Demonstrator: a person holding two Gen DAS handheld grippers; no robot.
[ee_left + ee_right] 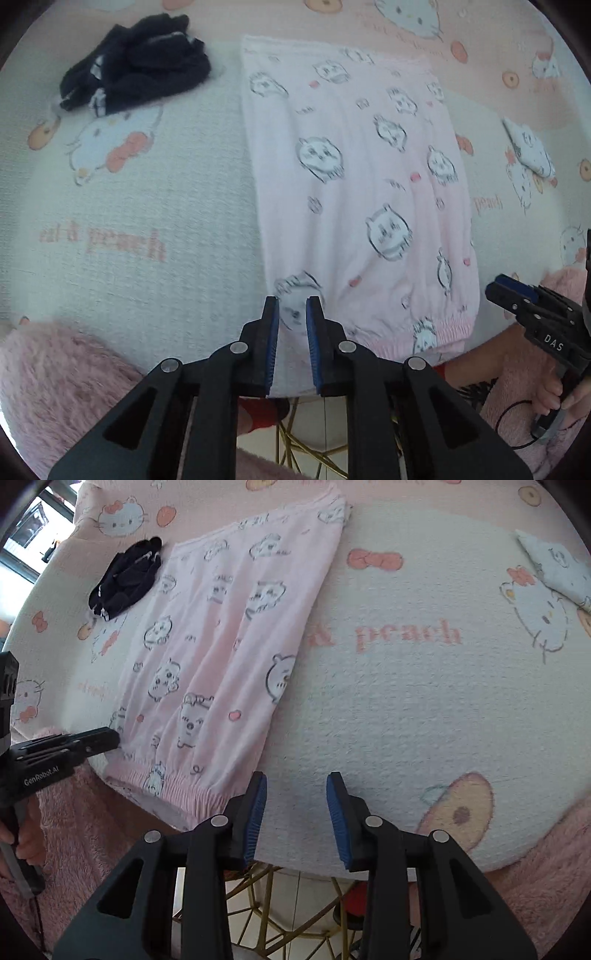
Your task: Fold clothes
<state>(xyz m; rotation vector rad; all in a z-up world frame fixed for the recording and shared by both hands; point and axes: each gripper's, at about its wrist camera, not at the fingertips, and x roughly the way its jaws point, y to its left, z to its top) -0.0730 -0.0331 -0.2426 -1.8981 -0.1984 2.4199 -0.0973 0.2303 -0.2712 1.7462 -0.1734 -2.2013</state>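
A pink garment (pixel 351 166) printed with cartoon animals lies flat on the table, its gathered elastic hem toward me. My left gripper (pixel 291 306) hovers over the hem's near left corner. Its jaws stand a narrow gap apart, and the cloth lies flat below them, not pinched. In the right wrist view the same garment (pixel 221 646) fills the left half, and the left gripper (pixel 110 738) touches its left edge. My right gripper (pixel 295 786) is open and empty, just right of the hem's right corner; in the left wrist view the right gripper (pixel 498 291) enters from the right.
A crumpled black garment (pixel 136 62) (pixel 125 579) lies at the far left. A small folded white printed piece (pixel 530 151) (pixel 561 568) sits at the far right. The cat-print tablecloth (pixel 424 701) covers a round table. Pink fluffy sleeves and a gold wire table base (pixel 266 915) are below.
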